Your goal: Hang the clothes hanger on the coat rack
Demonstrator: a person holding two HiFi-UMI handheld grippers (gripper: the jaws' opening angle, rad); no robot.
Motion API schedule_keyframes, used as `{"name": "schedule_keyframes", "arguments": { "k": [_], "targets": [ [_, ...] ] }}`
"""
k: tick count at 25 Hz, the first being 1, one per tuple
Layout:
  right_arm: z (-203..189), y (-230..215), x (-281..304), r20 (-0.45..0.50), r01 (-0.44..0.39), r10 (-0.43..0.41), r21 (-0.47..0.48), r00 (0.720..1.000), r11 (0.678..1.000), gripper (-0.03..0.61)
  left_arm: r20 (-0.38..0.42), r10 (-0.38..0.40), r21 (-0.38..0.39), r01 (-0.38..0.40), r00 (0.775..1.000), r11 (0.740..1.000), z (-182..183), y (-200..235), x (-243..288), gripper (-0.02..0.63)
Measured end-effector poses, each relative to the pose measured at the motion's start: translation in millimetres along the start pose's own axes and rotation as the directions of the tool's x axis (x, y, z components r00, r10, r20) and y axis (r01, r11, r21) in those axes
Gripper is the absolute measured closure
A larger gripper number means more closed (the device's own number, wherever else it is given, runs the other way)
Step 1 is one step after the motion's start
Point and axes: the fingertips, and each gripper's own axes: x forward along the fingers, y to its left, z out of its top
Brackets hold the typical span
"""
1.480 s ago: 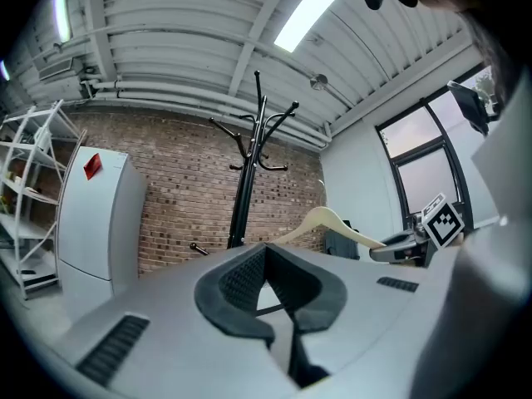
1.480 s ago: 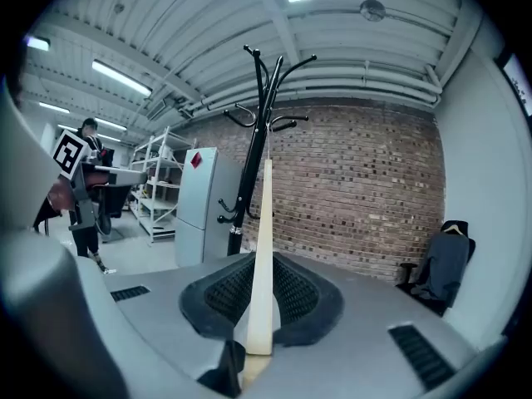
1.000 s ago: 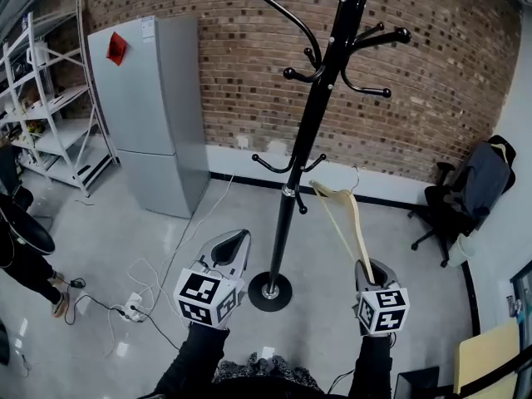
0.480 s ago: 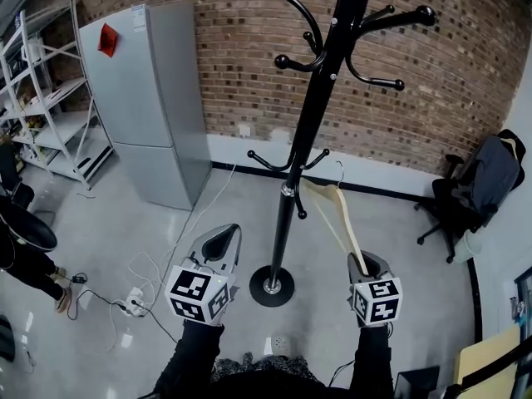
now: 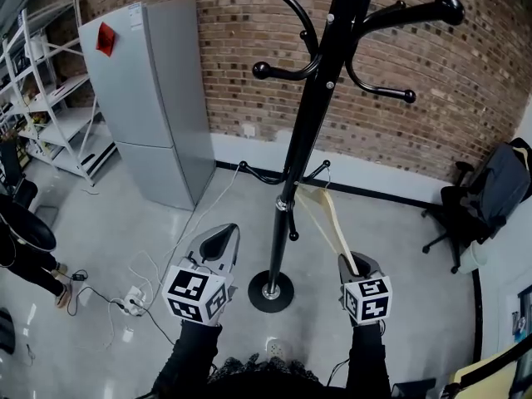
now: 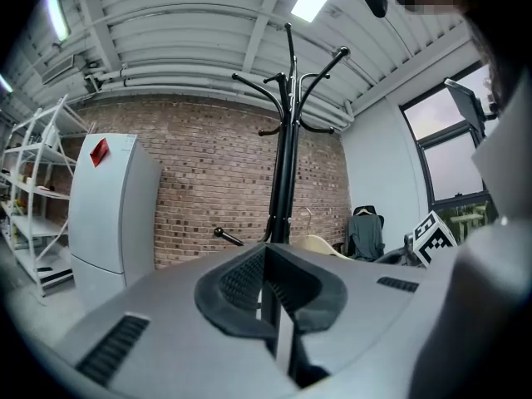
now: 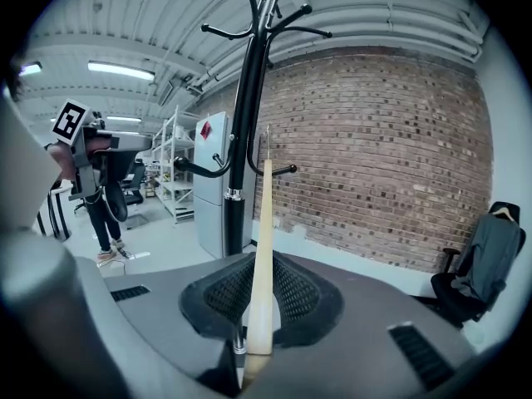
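Observation:
A black coat rack (image 5: 301, 140) stands on a round base (image 5: 270, 291) in front of a brick wall, with curved pegs high up and short pegs at mid height. My right gripper (image 5: 352, 266) is shut on one end of a pale wooden hanger (image 5: 334, 223), which slants up toward the pole. Its wire hook (image 5: 327, 173) is beside a short lower peg (image 5: 319, 167); I cannot tell if they touch. In the right gripper view the hanger (image 7: 264, 239) rises from the jaws just right of the pole (image 7: 241, 123). My left gripper (image 5: 218, 243) is shut and holds nothing, left of the pole (image 6: 283, 173).
A grey fridge (image 5: 154, 106) and white shelving (image 5: 50, 98) stand at the left. An office chair with a jacket (image 5: 490, 189) is at the right. Cables and a power strip (image 5: 133, 302) lie on the floor. A person (image 5: 21, 239) is at the far left.
Both grippers have come closer to the coat rack. The hanger's hook has shifted left, from well right of the pole to just beside a lower peg.

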Motion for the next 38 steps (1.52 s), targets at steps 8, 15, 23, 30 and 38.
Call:
{"name": "schedule_keyframes", "arguments": {
  "k": [8,15,23,30,38],
  "targets": [
    [-14.2,1.9,42.2,-0.037,-0.064,0.064,-0.005,0.997,0.998,0.522,-0.013,0.053,-0.004,-0.053,0.998,0.999,-7.5,15.0,12.2,0.611],
    [-25.5,7.0,66.4,-0.059,-0.103,0.103,-0.002,0.993,0.995,0.522,-0.016,0.071,-0.004,-0.071,0.997,0.997,-8.5,18.7,19.2,0.611],
    [-43.1,5.9,81.4,-0.063,-0.127,0.13,0.045,0.99,0.991,0.52,-0.038,0.085,-0.002,-0.085,0.996,0.996,-12.7,21.3,24.7,0.611],
    [-49.9,6.3,89.8,-0.049,-0.135,0.139,0.08,0.989,0.988,0.52,-0.04,0.08,0.0,-0.08,0.996,0.997,-11.8,21.3,29.2,0.611],
    [-44.6,4.4,83.0,-0.026,-0.105,0.107,0.071,0.994,0.992,0.484,-0.026,0.051,-0.001,-0.051,0.998,0.999,-9.1,15.9,25.9,0.611]
  ]
}}
